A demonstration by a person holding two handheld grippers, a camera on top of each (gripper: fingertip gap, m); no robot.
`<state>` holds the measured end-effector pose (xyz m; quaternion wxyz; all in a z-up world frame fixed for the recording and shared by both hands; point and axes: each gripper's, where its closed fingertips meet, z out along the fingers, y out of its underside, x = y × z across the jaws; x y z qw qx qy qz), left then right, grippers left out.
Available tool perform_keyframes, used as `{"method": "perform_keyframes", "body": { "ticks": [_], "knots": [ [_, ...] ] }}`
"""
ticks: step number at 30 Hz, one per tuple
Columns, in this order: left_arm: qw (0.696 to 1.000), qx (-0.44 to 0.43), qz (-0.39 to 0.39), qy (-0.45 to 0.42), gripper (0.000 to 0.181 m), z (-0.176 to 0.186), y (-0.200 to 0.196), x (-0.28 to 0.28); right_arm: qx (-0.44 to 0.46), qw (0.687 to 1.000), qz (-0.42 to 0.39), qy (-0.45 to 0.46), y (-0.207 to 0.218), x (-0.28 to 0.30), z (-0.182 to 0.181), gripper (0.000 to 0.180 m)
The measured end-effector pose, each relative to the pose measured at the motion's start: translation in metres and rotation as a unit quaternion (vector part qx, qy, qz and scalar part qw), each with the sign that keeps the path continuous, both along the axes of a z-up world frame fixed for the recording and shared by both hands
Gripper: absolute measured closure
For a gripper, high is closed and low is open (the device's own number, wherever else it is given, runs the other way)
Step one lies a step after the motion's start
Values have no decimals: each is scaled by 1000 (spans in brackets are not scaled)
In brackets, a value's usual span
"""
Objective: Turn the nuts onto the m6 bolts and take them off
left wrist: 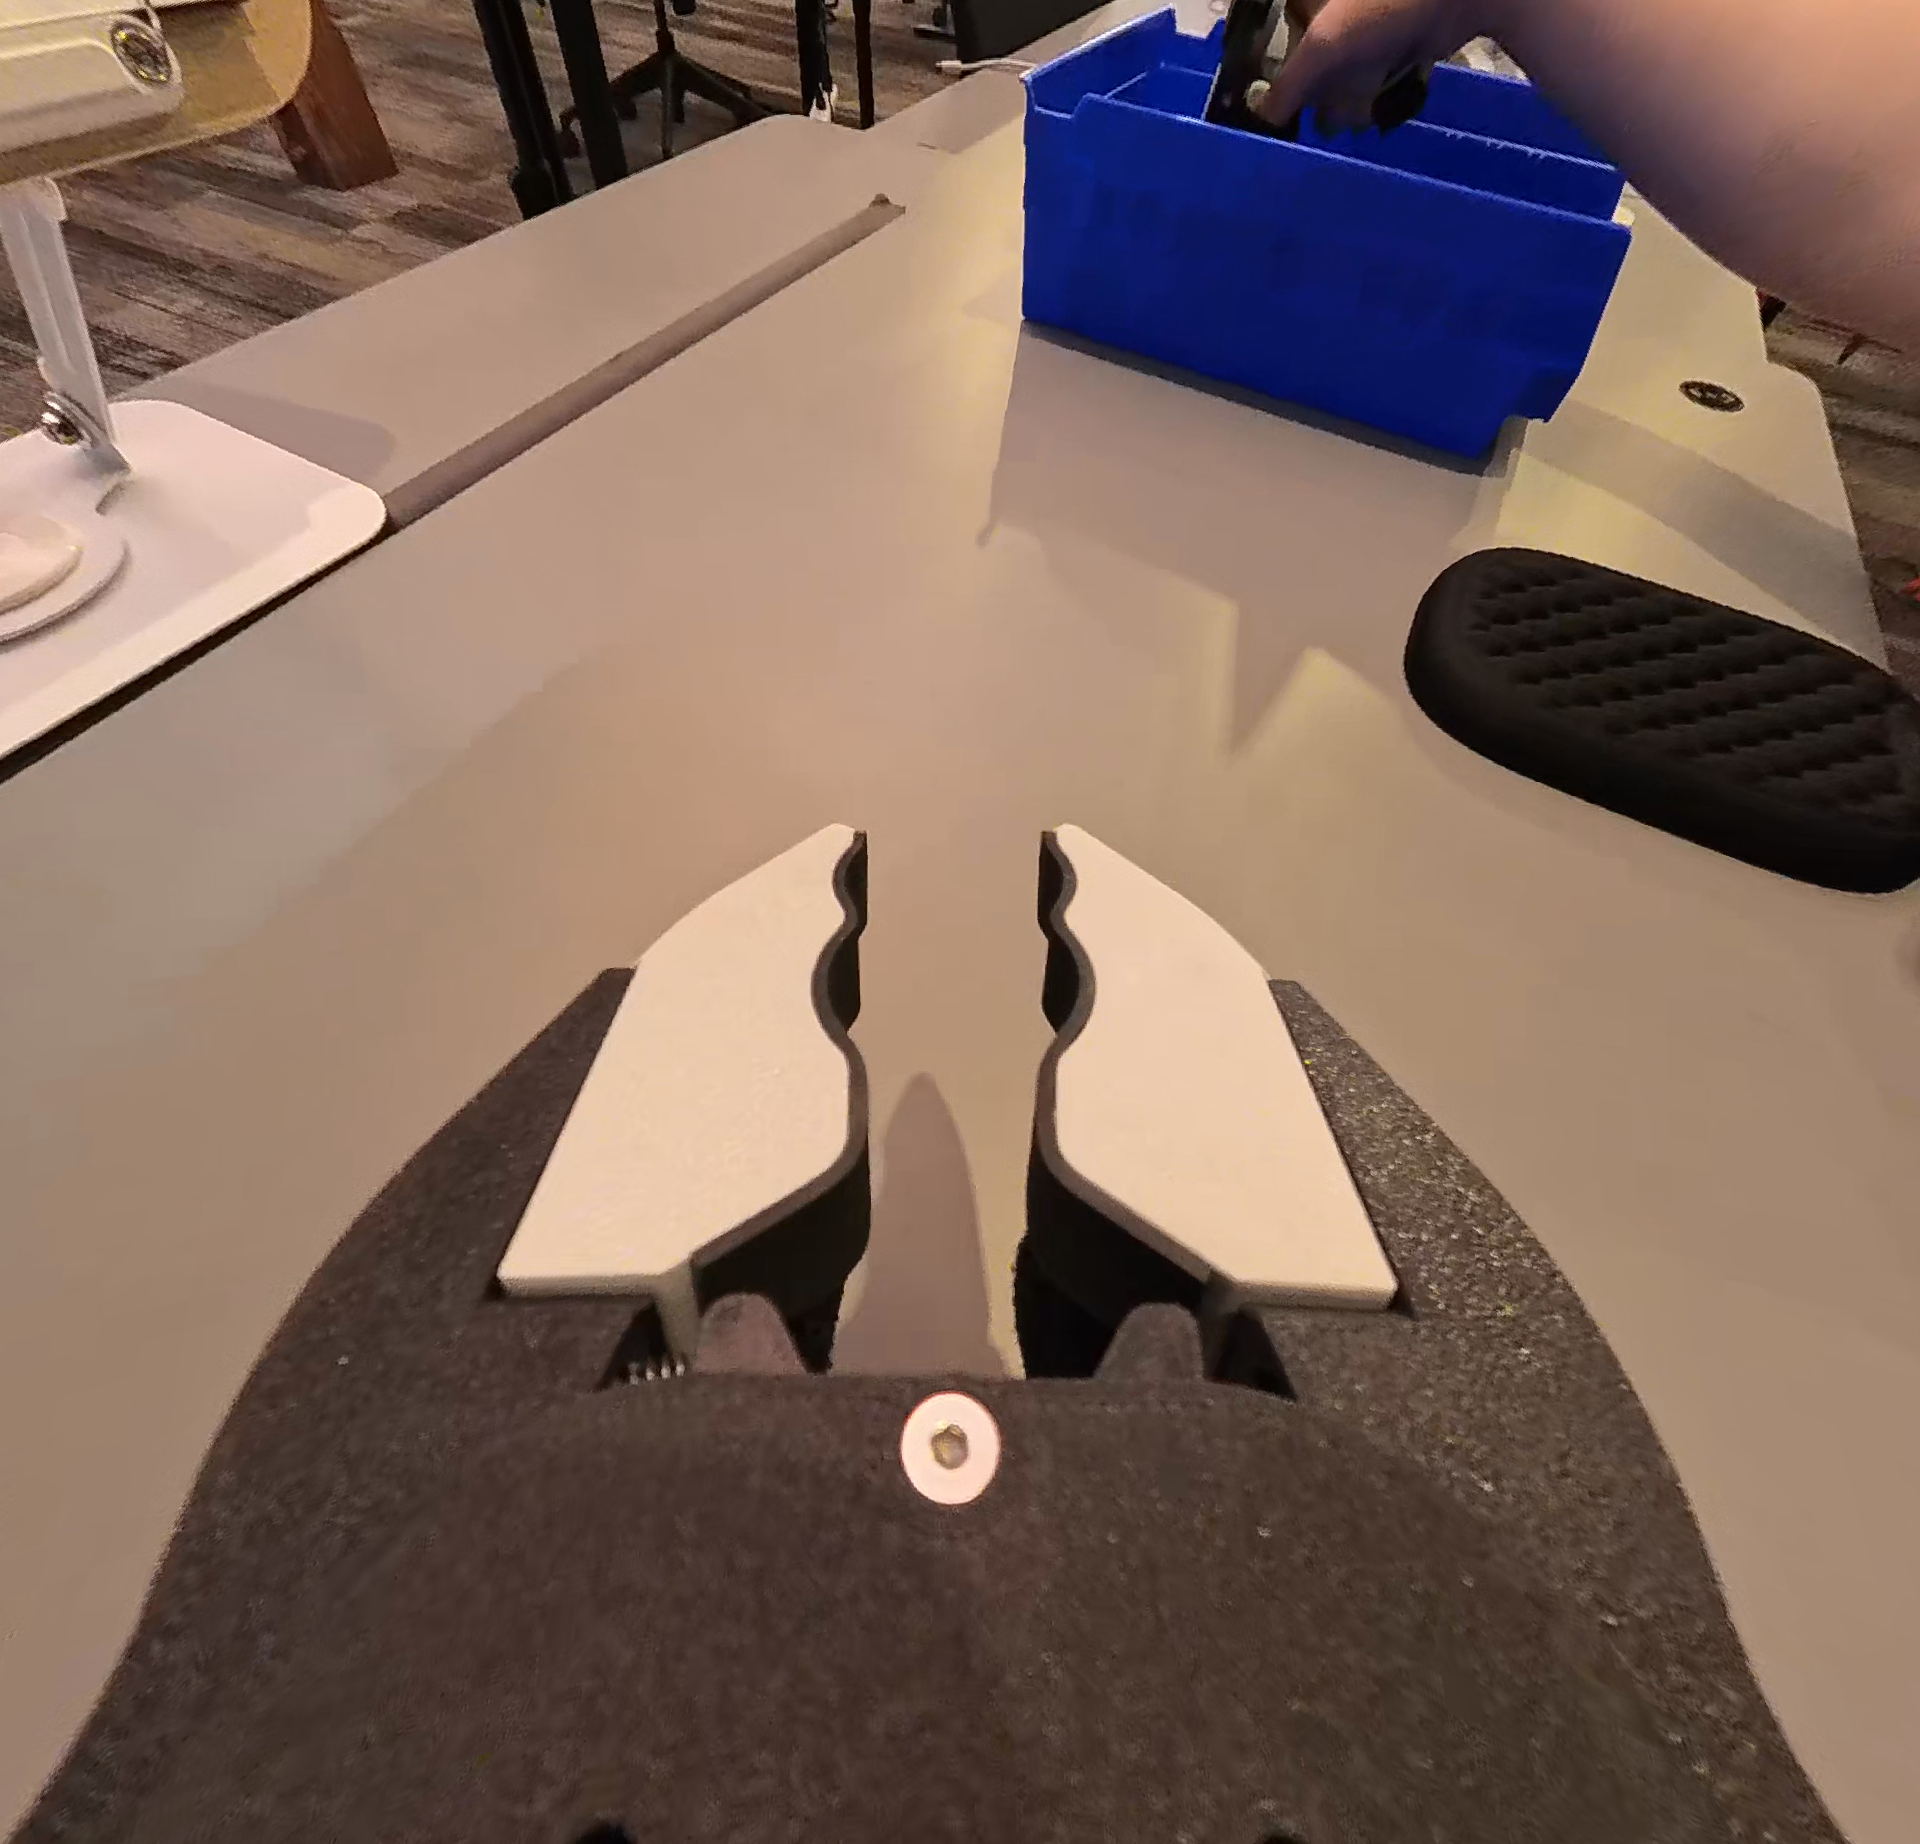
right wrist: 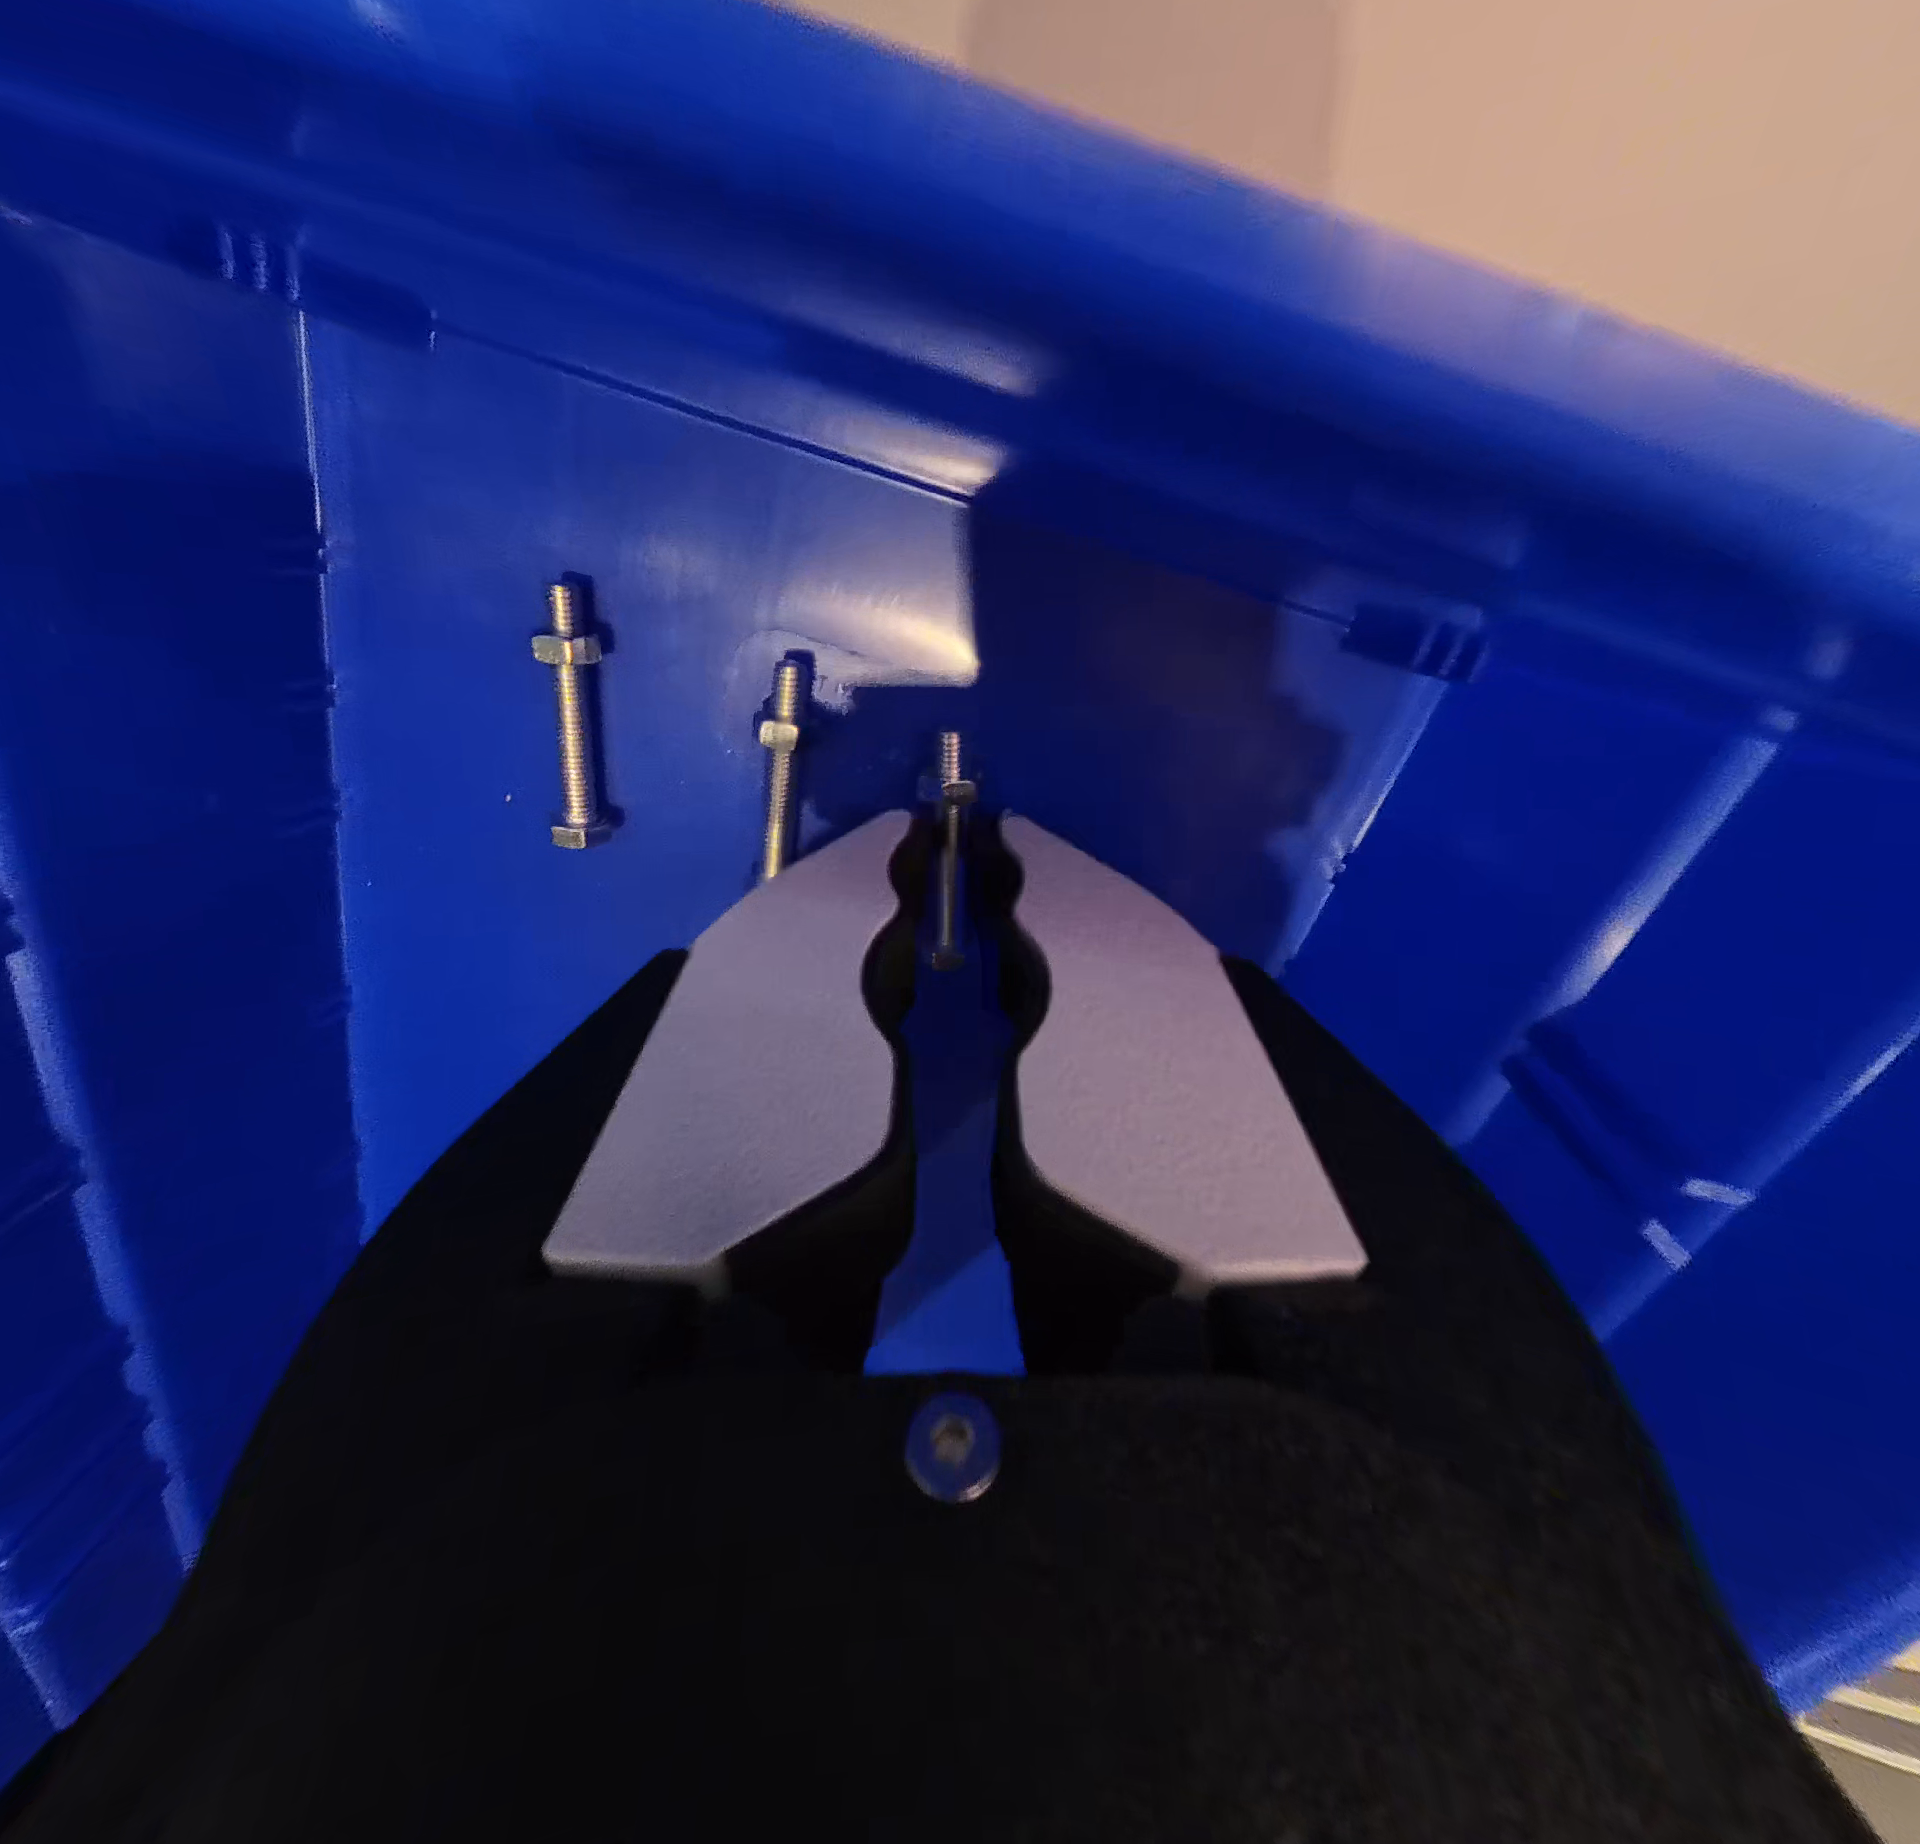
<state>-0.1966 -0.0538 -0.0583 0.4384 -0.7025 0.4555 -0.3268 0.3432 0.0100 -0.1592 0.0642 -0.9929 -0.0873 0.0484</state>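
Three thin silver bolts lie on the floor of a blue bin (right wrist: 1143, 392), each with a nut threaded on its shank. One bolt (right wrist: 571, 714) lies to the left and a second bolt (right wrist: 781, 766) is partly hidden by my left finger. My right gripper (right wrist: 953, 823) is down inside the bin, its jaws narrowly open around the third bolt (right wrist: 948, 859), with a small gap on each side. That bolt's nut (right wrist: 954, 786) sits just past the fingertips. My left gripper (left wrist: 951, 838) is open and empty over the grey table (left wrist: 727, 651).
The blue bin (left wrist: 1299, 277) stands at the table's far right, with a person's hand and the right gripper (left wrist: 1252, 80) reaching into it. A black perforated pad (left wrist: 1662, 714) lies at the right. A white stand base (left wrist: 177, 537) sits at the left edge. Some 55 cm of space lies between my two pairs of fingers. From my left tips it is roughly 35 cm to the white stand base (left wrist: 177, 537); from my right, 55 cm.
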Motion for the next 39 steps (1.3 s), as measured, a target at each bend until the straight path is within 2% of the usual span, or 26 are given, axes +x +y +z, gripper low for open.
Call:
{"method": "perform_keyframes", "body": {
  "ticks": [3,6,9,11,13,16,19,21,24,28,31,35,39],
  "knots": [
    [1000,2,-2,-6,149,6,0,2,26,1000,-6,12,3,-2,7,152],
    [1000,7,-4,-21,149,14,-2,3,80,997,-14,19,6,-5,38,149],
    [1000,14,0,-26,149,18,-3,1,142,989,-20,-38,1,-1,96,150],
    [999,21,7,-31,149,22,-2,0,222,974,-22,-45,1,-20,150,151],
    [999,25,13,-39,149,27,0,0,328,945,-11,-17,-2,-62,209,152],
    [998,31,32,-48,150,29,6,-2,484,870,49,79,-16,-157,284,153],
    [997,25,53,-43,150,23,13,-7,543,799,128,225,-40,-260,320,148],
    [997,23,65,-36,150,19,17,-10,540,772,166,293,-44,-317,324,149],
    [996,21,83,-30,151,17,22,-15,508,772,194,327,-33,-380,305,149],
    [993,24,112,-40,151,27,28,-25,481,797,239,275,-16,-420,263,150],
    [987,47,150,-44,151,53,31,-48,474,811,264,222,-4,-423,241,150],
    [974,86,201,-62,154,105,16,-116,468,816,253,226,5,-422,233,151],
    [962,89,259,2,155,119,5,-227,465,817,253,229,7,-423,231,151]
  ]
}}
